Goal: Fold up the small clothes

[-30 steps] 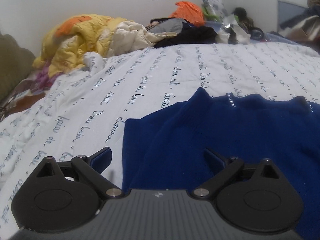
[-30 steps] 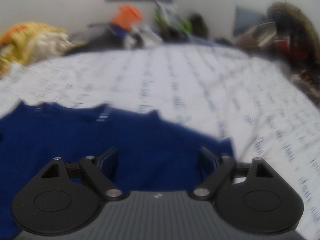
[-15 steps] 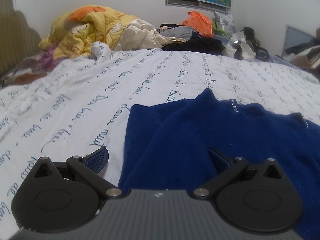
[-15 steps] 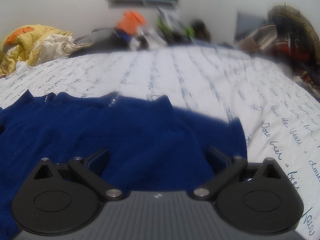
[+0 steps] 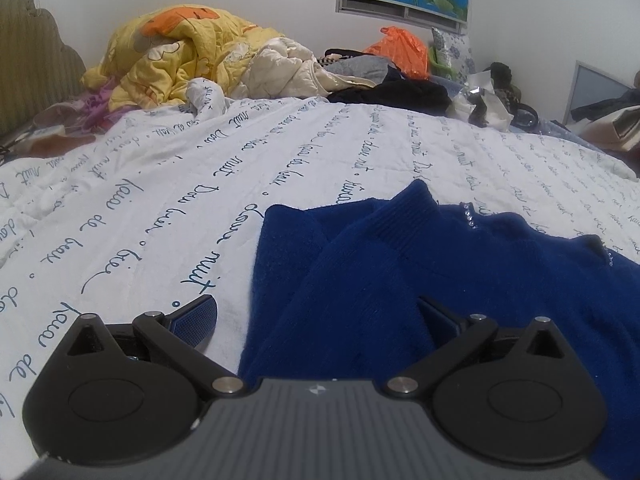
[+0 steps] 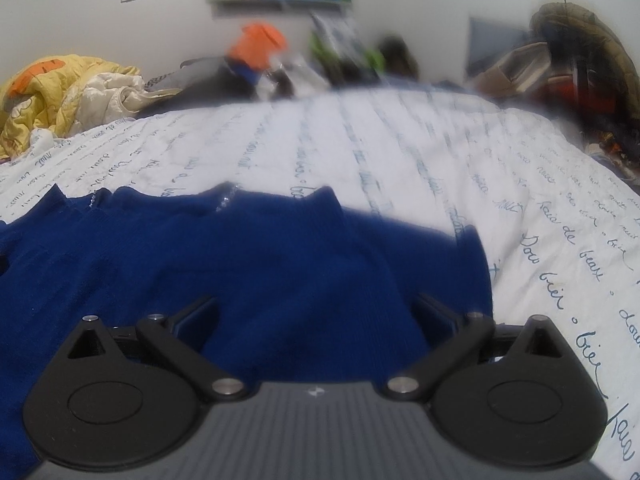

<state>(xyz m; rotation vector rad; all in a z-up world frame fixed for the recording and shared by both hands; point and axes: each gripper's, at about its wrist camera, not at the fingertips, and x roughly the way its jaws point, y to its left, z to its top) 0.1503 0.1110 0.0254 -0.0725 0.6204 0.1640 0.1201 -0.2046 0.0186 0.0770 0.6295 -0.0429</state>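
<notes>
Blue sweater point(image 5: 420, 280) lies flat on the bed point(image 5: 240, 184), one side already folded in, both grippers point(image 5: 316, 316) point(image 6: 316, 312) spread wide above its near edge, gripping nothing, further folds left

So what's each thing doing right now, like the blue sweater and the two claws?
Blue sweater: lying on the bed, sleeve folded over its front, not gripped.
Left claw: open, straddling the sweater's edge.
Right claw: open wide, just opened, over the sweater.
White bedspread: spread out, lightly wrinkled.
Yellow quilt: bunched in a heap.
</notes>
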